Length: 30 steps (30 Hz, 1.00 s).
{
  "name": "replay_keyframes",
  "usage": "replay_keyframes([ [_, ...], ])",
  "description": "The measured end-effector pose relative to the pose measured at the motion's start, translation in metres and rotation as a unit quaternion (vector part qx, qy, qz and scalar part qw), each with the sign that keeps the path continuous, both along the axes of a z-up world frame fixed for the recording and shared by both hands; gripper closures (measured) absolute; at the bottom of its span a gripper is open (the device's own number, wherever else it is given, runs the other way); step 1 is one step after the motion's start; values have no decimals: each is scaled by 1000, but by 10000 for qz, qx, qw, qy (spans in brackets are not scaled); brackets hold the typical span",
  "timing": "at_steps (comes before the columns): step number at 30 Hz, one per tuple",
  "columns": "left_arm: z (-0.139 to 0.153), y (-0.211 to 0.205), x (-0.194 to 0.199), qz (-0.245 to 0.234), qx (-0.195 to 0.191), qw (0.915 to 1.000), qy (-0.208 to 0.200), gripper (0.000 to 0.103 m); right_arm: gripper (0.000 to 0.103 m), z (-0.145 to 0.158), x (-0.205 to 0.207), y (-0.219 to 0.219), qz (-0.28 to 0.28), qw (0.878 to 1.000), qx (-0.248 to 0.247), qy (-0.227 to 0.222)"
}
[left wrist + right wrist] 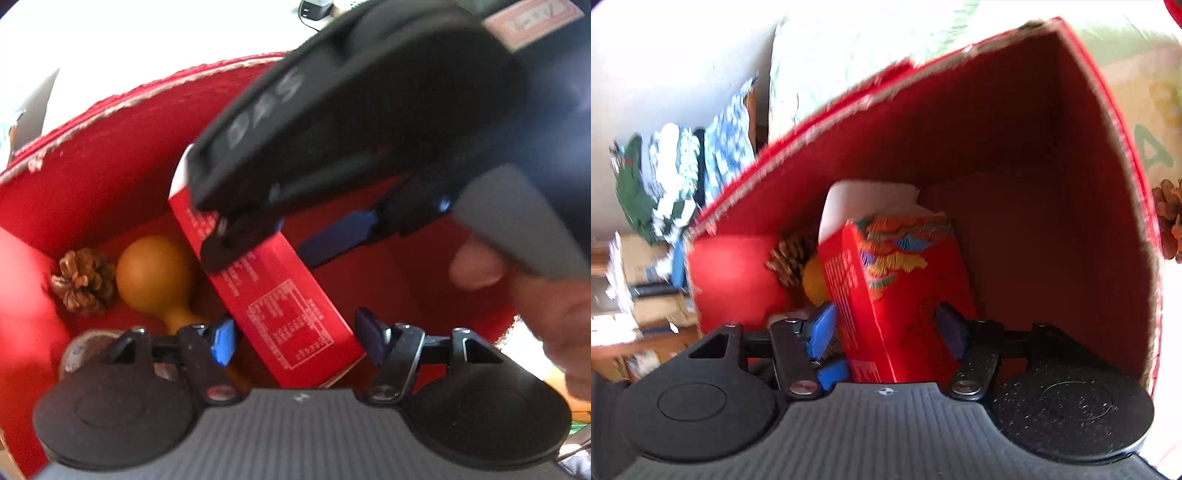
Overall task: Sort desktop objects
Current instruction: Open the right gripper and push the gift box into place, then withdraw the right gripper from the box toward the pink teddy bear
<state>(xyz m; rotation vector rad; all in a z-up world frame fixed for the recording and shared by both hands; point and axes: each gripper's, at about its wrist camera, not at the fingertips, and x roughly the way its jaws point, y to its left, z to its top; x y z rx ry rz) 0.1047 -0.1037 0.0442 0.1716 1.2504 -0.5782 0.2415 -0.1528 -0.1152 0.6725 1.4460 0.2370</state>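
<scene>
A red carton (284, 302) (905, 295) with printed text and a colourful pattern stands tilted inside a big red storage box (110, 155) (997, 147). My left gripper (299, 339) and my right gripper (882, 328) both have their jaws on either side of the carton, spread about its width; I cannot tell whether either grips it. The right gripper's black body (369, 110) shows above the carton in the left wrist view. A pine cone (83, 280) (788, 256) and a yellow-brown gourd (155, 280) (814, 282) lie on the box floor beside the carton.
A white object (864, 203) stands behind the carton in the box. A second pine cone (1169, 221) lies outside the box at the right. Patterned cloth (683, 173) and stacked items (646, 288) are at the left. A black charger (314, 9) sits on the bright surface beyond.
</scene>
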Motion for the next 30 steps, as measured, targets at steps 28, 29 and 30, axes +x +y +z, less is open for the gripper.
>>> replay_keyframes([
  [28, 26, 171, -22, 296, -945, 9830, -1547, 9, 37, 89, -78, -19, -348, 9785, -507, -1969],
  [29, 30, 176, -39, 240, -1059, 9803, -1647, 5, 37, 100, -94, -20, -397, 9718, -604, -2246],
  [30, 30, 173, -47, 162, -1176, 9778, -1728, 3, 37, 110, -111, -18, -440, 9641, -756, -2507],
])
